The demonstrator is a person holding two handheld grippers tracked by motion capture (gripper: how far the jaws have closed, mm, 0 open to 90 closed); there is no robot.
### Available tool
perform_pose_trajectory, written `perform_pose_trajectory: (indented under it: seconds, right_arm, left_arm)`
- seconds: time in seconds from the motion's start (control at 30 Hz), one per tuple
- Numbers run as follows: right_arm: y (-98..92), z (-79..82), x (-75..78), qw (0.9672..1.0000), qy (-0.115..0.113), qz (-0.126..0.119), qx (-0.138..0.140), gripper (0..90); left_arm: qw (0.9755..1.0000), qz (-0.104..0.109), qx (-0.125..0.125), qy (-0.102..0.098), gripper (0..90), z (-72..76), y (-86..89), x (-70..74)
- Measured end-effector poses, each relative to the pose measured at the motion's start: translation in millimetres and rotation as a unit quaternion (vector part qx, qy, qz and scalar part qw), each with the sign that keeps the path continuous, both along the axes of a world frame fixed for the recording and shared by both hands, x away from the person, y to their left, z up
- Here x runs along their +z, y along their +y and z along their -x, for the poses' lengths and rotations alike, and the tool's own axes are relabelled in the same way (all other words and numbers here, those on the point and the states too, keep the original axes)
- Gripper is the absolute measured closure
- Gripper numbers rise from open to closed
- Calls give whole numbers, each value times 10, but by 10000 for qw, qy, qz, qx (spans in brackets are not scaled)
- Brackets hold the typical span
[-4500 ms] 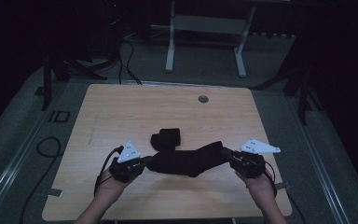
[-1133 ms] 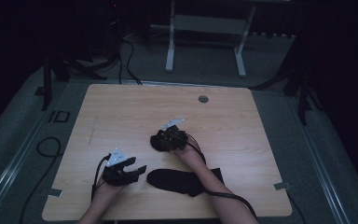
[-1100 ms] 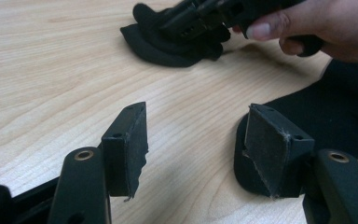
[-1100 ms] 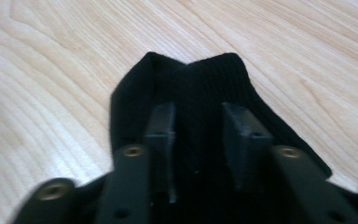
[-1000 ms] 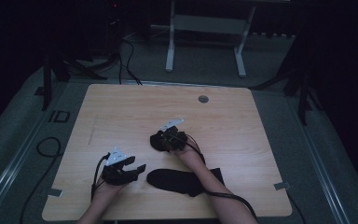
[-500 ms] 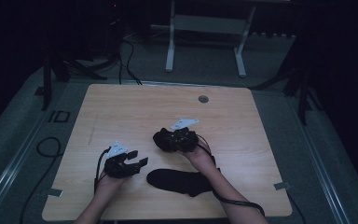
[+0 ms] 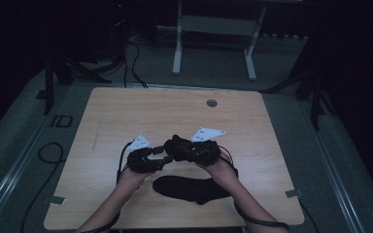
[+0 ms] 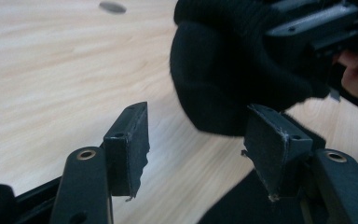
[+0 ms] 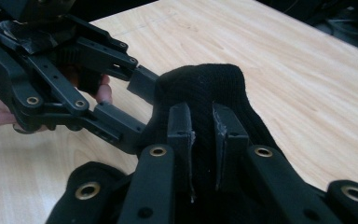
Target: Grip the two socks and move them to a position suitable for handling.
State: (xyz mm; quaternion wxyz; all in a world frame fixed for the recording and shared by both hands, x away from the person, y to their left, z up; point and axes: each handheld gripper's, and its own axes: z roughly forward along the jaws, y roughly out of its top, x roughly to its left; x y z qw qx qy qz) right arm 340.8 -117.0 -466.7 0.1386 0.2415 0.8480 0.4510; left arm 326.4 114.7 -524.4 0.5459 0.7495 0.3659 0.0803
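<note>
My right gripper point(image 7: 176, 145) is shut on a bunched black knitted sock point(image 7: 174, 143), holding it above the middle of the wooden table point(image 7: 126, 111). In the right gripper view the sock point(image 9: 205, 84) bulges over and past the nearly closed right gripper point(image 9: 200, 122). My left gripper point(image 7: 159, 156) stands open just left of it, jaws pointing at the sock's free end. In the left gripper view the sock point(image 8: 223, 79) hangs just beyond the left gripper point(image 8: 196, 135), and the pads point(image 8: 128, 140) do not press on it. A second black sock point(image 7: 189, 188) lies flat near the front edge.
A round grommet hole point(image 7: 211, 103) sits near the table's far edge. Black cables point(image 7: 48, 150) run on the floor at the left. A white metal frame point(image 7: 213, 43) stands beyond the table. Bare wood spreads to the left, right and far side.
The right gripper has lifted the bunched sock off the table and carried it toward the left gripper. The left gripper has risen and moved right to meet it.
</note>
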Motion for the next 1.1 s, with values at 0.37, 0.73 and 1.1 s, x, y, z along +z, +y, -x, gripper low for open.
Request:
perform_pose_trajectory:
  seconds: [0.37,0.73,1.1]
  right_arm:
    - [-301,-39,-12,9996,82,-88,-242,788]
    - [-644,-29,-106,9979,-91,307,-562,812]
    - [-1053,-99,-216,9931,-79,518,-1049,826]
  left_arm:
    - [9960,-751,-31,-478,870,55,-260,198]
    - [9908,-1292,239,-333,871,54,-77,278]
    - [9886,-1455,366,113,869,-42,134,138]
